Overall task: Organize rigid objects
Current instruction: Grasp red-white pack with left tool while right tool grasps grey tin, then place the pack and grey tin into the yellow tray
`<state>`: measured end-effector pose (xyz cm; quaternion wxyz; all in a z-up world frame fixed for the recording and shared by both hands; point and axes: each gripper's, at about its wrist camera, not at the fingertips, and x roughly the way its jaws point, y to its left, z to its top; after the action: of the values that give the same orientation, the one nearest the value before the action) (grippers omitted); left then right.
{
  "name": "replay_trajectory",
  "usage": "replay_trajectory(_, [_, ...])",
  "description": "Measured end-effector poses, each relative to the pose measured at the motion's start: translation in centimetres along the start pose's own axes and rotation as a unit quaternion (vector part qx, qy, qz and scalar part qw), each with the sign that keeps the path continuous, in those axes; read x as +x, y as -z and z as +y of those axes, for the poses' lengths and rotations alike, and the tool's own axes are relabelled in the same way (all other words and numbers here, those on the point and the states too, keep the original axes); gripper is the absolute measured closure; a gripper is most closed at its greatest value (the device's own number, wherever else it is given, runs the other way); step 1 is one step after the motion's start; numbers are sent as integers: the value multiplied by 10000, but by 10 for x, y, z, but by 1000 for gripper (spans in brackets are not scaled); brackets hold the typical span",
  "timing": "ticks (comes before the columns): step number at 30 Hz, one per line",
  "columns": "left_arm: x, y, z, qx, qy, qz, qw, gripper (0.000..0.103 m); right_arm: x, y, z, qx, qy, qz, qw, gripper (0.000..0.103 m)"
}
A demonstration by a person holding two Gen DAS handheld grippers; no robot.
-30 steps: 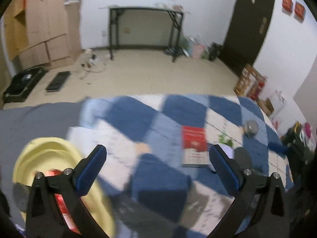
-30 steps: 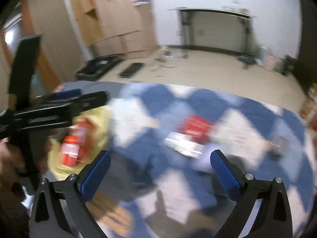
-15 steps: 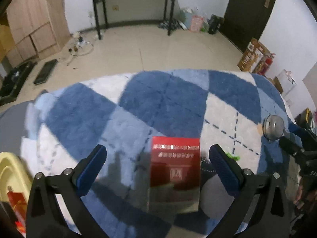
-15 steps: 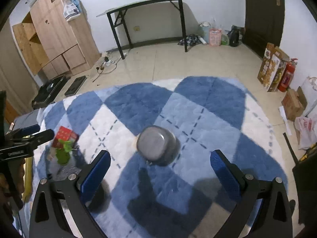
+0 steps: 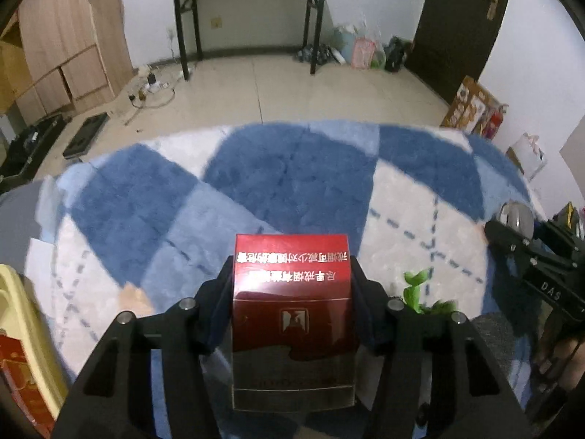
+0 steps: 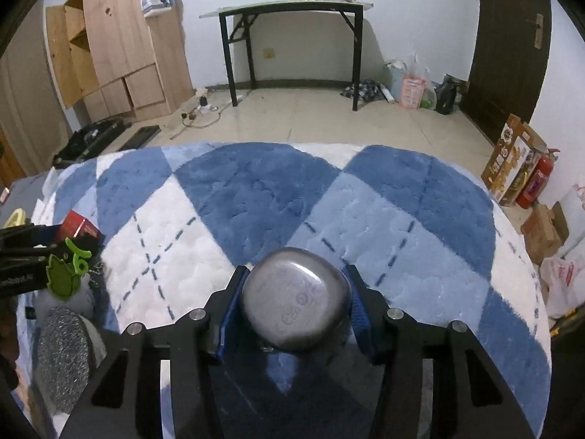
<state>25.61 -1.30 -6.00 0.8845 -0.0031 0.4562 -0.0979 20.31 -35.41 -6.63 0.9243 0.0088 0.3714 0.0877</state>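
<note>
A dark red box [image 5: 292, 292] with gold lettering lies on the blue and white checked rug [image 5: 292, 183]. My left gripper [image 5: 292, 267] has its jaws closing on it, and both pads lie against the box's long sides. In the right wrist view a round dull-metal tin [image 6: 296, 300] sits upside down on the rug [image 6: 256, 190]. My right gripper [image 6: 296, 274] is also closing, its blue pads [image 6: 230, 303] touching the tin on either side. The right gripper with the tin [image 5: 517, 216] shows at the right edge of the left wrist view.
A yellow tub [image 5: 22, 311] holding a red pack [image 5: 18, 366] stands at the rug's left. A green leaf-shaped clip [image 6: 65, 274] and a grey round object [image 6: 64, 347] lie between the grippers. Beyond the rug are tiled floor, a black-legged table [image 6: 292, 11] and cardboard boxes [image 6: 512, 161].
Both grippers came down and forward onto their objects. Their jaws, wide apart in the earlier frames, have closed in: the left onto the red box, the right onto the metal tin.
</note>
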Motion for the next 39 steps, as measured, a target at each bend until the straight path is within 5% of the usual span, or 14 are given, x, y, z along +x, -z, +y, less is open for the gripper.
replay_trajectory(5, [-64,-9,36,-370,68,-388,9985,46,-49,-13,19,-243,-296,-468,9982,53])
replay_trajectory(9, [-141,7,94,-570,-281,-729,9953,46,-95,-32,66,-498,-858,-806,9918,53])
replay_trajectory(15, [-219,72,177,-747,-1029,-727,9892,46,-153,-38,197,-1430,-2058,-669,9658,53])
replay_trajectory(20, [-228,128,230,-1082,-1218,-424,9857,46,-149,-27,301,-1952,-2735,-152,9417,53])
replay_trajectory(27, [-184,180,269,-1353,-1037,39,9854,46,-89,-20,420,-2902,-2574,567,9200,53])
replay_trajectory(39, [-145,201,276,-1502,-601,64,9868,46,13,-18,513,-3619,-1847,1097,9071,53])
